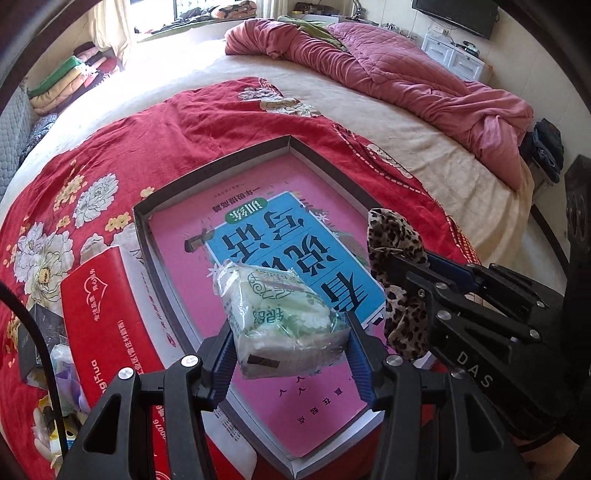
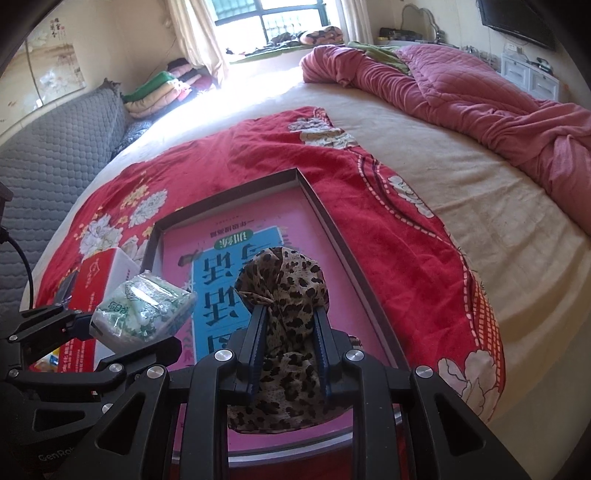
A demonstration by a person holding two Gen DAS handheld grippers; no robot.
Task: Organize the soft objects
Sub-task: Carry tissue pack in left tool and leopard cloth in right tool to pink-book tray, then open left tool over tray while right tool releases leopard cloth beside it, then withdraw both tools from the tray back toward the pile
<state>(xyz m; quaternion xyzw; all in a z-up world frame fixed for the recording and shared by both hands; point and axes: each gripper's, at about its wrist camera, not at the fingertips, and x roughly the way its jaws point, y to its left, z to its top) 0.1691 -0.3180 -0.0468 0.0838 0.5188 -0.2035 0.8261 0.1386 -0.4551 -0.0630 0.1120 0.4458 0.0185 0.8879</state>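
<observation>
Left gripper [image 1: 290,328] clamps a plastic-wrapped tissue pack [image 1: 280,317] above the shallow dark-rimmed tray [image 1: 221,162]. Right gripper [image 1: 413,273] pinches a leopard-print cloth [image 1: 395,266] over the tray's right edge. Pink book [image 1: 258,206] lies inside; red box [image 1: 107,306] sits against the tray's left edge.

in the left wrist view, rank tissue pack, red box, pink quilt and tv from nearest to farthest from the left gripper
1. tissue pack, held in the left gripper
2. red box, just left on the bed
3. pink quilt, far side of the bed
4. tv, on the wall beyond
</observation>
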